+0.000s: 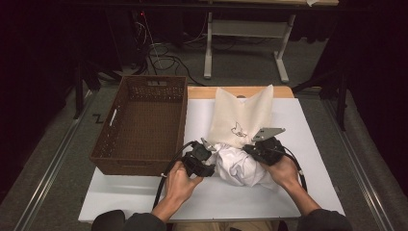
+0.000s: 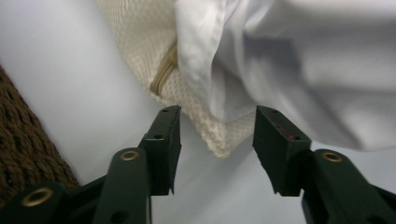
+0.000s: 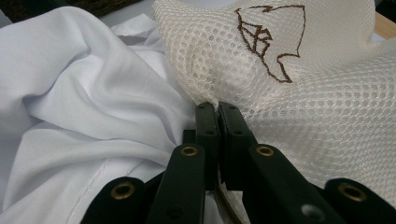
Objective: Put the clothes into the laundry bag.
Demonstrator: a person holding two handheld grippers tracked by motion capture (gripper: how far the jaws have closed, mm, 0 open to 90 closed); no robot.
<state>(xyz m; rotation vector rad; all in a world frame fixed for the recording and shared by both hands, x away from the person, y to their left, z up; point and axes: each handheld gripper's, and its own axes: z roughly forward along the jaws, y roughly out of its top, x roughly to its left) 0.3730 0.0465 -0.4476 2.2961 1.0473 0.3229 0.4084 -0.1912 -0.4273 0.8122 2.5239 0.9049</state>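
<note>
**Jaws split: right pinching the mesh bag's rim, left standing apart at its corner**

Jaws of the right gripper (image 3: 217, 106) are pressing together on the rim of the cream mesh bag (image 3: 299, 93), just where the white garment (image 3: 88, 107) is spilling out of its mouth. Jaws of the left gripper (image 2: 217, 126) are standing apart, with the bag's corner lying between them but neither pad touching it; the bag's tan drawstring (image 2: 164, 74) is showing just beyond.

Seen from the high view, both hands are working at the near end of the bag (image 1: 243, 115), which is lying on the white desk (image 1: 308, 144) with its closed end pointing away from the person. The garment (image 1: 238, 166) is bunching at the bag's mouth, between the left gripper (image 1: 204, 151) and the right gripper (image 1: 257, 147), most of it seemingly outside the bag. A brown wicker basket (image 1: 139, 159) is sitting just to the left, touching neither.

Judging by this, the person is stuffing the garment into the bag, and the step in hand is regripping the mouth. The next move is calling for the left jaws to close on the rim's corner and pull it away from the right grip, opening the mouth so that the cloth can be pushed in.
</note>
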